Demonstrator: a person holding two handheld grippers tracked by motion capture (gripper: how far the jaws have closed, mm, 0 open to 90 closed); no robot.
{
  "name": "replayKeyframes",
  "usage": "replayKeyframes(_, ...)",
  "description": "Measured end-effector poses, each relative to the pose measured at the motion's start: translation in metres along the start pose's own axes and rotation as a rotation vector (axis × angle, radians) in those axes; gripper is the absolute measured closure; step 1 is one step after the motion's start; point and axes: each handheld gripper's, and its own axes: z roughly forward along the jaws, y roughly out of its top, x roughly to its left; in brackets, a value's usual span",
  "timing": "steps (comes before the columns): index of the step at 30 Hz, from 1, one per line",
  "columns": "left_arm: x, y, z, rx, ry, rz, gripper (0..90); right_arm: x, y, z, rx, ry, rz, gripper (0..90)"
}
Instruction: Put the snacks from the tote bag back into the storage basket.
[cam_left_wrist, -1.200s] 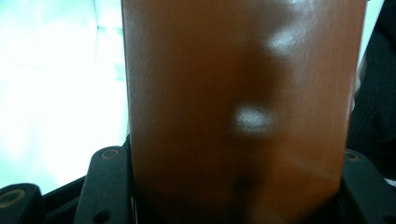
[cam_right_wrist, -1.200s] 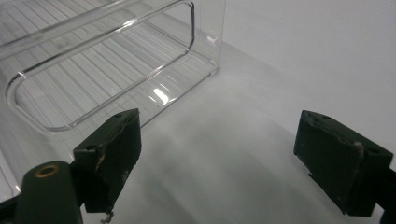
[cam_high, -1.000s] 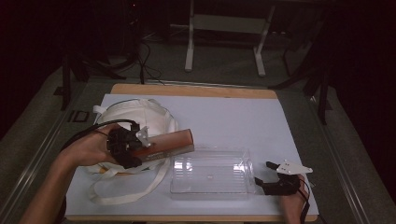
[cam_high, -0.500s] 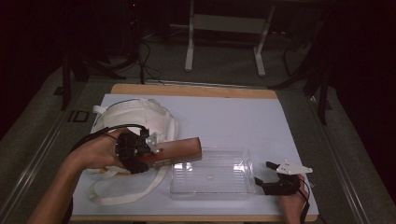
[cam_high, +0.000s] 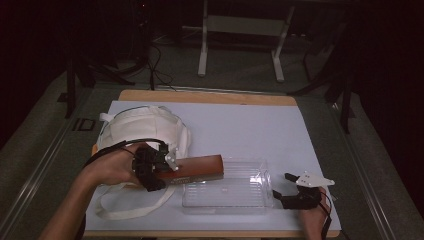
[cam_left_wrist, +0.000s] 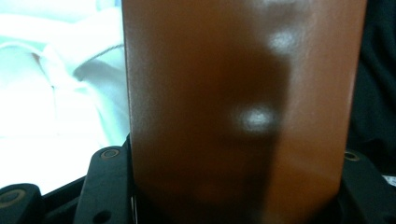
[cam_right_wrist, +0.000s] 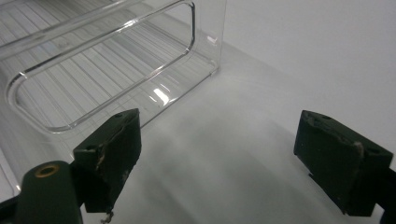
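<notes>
A long brown box (cam_high: 200, 167) lies level in my left gripper (cam_high: 172, 169), which is shut on its near end. The box's far end reaches over the left rim of a clear plastic tray (cam_high: 227, 204) at the table's front. In the left gripper view the brown box (cam_left_wrist: 243, 107) stands between the black jaws. My right gripper (cam_high: 281, 185) rests on the table just right of the tray, open and holding nothing. In the right gripper view my right gripper (cam_right_wrist: 224, 154) has its jaws wide apart, with the tray's corner (cam_right_wrist: 205, 46) ahead and to the left.
A white cloth bag (cam_high: 142, 130) lies bunched at the left of the white mat, and its strap (cam_high: 130, 212) loops toward the front edge. The bag (cam_left_wrist: 56, 93) also lies beside the box in the left gripper view. Bare mat (cam_high: 260, 130) stretches behind the tray.
My left hand has carried the brown box to the right, from beside the bag to the tray's left rim. The right gripper has stayed still.
</notes>
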Motion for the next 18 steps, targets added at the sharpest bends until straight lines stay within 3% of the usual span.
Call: replayKeyframes(18, -0.008, 0.013, 0.012, -0.012, -0.022, 0.032, 43.4, 0.000, 0.000, 0.000, 0.000, 0.001, -0.001, 14.9)
